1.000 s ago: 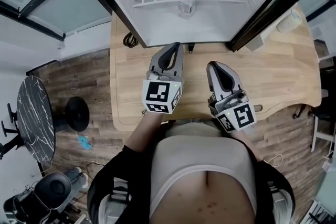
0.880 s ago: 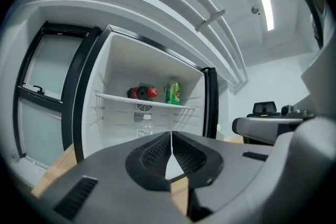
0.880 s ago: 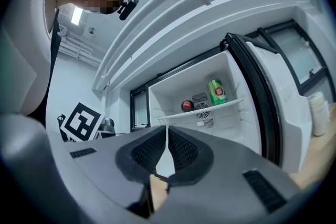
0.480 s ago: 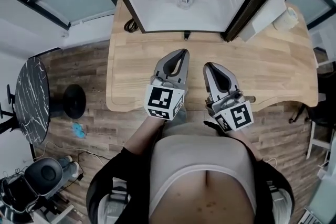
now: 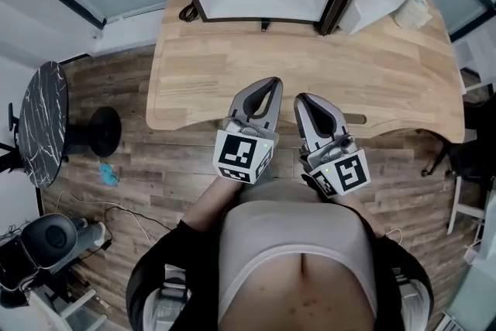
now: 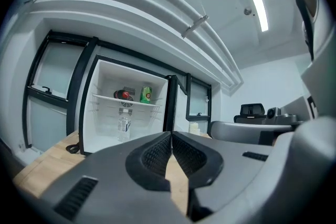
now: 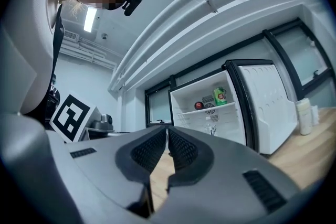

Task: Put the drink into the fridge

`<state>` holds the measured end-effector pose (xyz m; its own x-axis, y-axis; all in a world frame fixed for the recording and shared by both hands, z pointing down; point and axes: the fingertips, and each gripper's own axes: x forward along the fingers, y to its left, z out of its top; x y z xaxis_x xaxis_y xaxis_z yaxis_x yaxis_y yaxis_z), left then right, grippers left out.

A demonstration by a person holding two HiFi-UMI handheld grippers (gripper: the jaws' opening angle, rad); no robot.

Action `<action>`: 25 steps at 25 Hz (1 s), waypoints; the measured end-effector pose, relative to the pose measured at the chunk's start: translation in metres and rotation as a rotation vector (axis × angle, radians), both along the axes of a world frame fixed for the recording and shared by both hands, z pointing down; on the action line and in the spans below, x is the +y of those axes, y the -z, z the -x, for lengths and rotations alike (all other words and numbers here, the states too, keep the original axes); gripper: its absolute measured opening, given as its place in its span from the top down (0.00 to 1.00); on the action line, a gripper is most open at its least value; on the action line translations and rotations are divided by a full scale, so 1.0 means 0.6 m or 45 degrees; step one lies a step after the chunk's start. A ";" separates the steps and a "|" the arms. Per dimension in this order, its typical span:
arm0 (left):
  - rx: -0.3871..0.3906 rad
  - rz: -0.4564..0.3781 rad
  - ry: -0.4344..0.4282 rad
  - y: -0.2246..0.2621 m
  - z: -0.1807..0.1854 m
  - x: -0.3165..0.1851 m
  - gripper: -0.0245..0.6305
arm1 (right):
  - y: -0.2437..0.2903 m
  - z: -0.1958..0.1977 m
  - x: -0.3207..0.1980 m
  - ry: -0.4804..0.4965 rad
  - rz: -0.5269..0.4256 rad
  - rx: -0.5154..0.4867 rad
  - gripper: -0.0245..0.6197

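The table [image 5: 387, 81] is pale matt wood, the floor [image 5: 167, 167] wood-plank.

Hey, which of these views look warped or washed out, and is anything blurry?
Left gripper view: heavy fisheye bend, dark corners, the ceiling light blown out. Right gripper view: same bend, fridge sharp. Head view: evenly lit, no motion blur.
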<state>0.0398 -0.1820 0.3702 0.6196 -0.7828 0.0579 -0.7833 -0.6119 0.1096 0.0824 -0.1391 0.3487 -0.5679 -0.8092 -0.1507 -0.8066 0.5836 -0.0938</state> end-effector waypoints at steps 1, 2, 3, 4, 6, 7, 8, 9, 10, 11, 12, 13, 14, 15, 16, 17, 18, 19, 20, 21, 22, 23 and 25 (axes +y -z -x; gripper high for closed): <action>0.000 0.005 0.012 -0.002 -0.001 0.016 0.94 | -0.001 -0.001 0.015 0.009 0.001 0.005 0.91; -0.001 0.010 0.023 -0.005 -0.003 0.031 0.94 | -0.001 -0.002 0.029 0.017 0.000 0.007 0.91; -0.003 0.014 0.032 -0.007 -0.004 0.045 0.94 | -0.001 -0.003 0.042 0.023 -0.001 0.009 0.91; -0.006 0.017 0.038 -0.008 -0.006 0.059 0.94 | -0.002 -0.004 0.054 0.028 0.000 0.008 0.91; -0.009 0.018 0.046 -0.008 -0.009 0.084 0.94 | -0.004 -0.007 0.077 0.037 0.003 0.004 0.91; -0.008 0.019 0.049 -0.008 -0.010 0.095 0.94 | -0.004 -0.008 0.087 0.042 0.004 0.003 0.91; -0.007 0.020 0.051 -0.007 -0.011 0.105 0.94 | -0.004 -0.008 0.095 0.047 0.003 0.004 0.91; -0.005 0.021 0.052 -0.005 -0.013 0.114 0.94 | -0.004 -0.008 0.103 0.052 0.002 0.005 0.91; -0.006 0.018 0.053 -0.003 -0.014 0.122 0.94 | -0.002 -0.009 0.110 0.056 0.000 0.008 0.91; -0.008 0.012 0.053 0.000 -0.015 0.129 0.94 | 0.000 -0.009 0.116 0.058 -0.002 0.011 0.91; -0.008 0.004 0.051 0.004 -0.017 0.134 0.94 | 0.003 -0.009 0.120 0.057 -0.005 0.015 0.91; -0.006 -0.005 0.048 0.009 -0.018 0.138 0.94 | 0.006 -0.010 0.122 0.056 -0.011 0.018 0.91; -0.003 -0.014 0.043 0.014 -0.019 0.141 0.94 | 0.010 -0.011 0.124 0.052 -0.019 0.020 0.91; -0.001 -0.022 0.040 0.019 -0.019 0.144 0.94 | 0.014 -0.011 0.126 0.048 -0.031 0.023 0.91; 0.001 -0.030 0.036 0.023 -0.018 0.147 0.94 | 0.018 -0.012 0.128 0.042 -0.043 0.025 0.91; 0.000 -0.037 0.034 0.026 -0.017 0.148 0.94 | 0.022 -0.013 0.129 0.036 -0.053 0.027 0.91; -0.001 -0.042 0.032 0.028 -0.015 0.148 0.94 | 0.026 -0.013 0.129 0.032 -0.059 0.026 0.91; -0.003 -0.043 0.032 0.030 -0.013 0.148 0.94 | 0.029 -0.012 0.129 0.030 -0.062 0.025 0.91; -0.002 -0.042 0.035 0.031 -0.011 0.149 0.94 | 0.031 -0.011 0.130 0.034 -0.064 0.025 0.91; 0.001 -0.040 0.040 0.033 -0.007 0.150 0.94 | 0.031 -0.008 0.132 0.039 -0.065 0.027 0.91; 0.006 -0.039 0.048 0.034 -0.004 0.152 0.94 | 0.031 -0.005 0.135 0.046 -0.063 0.027 0.91; 0.009 -0.039 0.055 0.034 -0.001 0.154 0.94 | 0.029 -0.001 0.137 0.053 -0.057 0.024 0.91; 0.007 -0.039 0.063 0.031 0.001 0.160 0.94 | 0.025 0.005 0.143 0.069 -0.047 0.017 0.91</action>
<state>0.0392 -0.0858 0.3519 0.5805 -0.8137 0.0306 -0.8120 -0.5757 0.0957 0.0794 -0.0535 0.3339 -0.6128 -0.7713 -0.1720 -0.7749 0.6292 -0.0610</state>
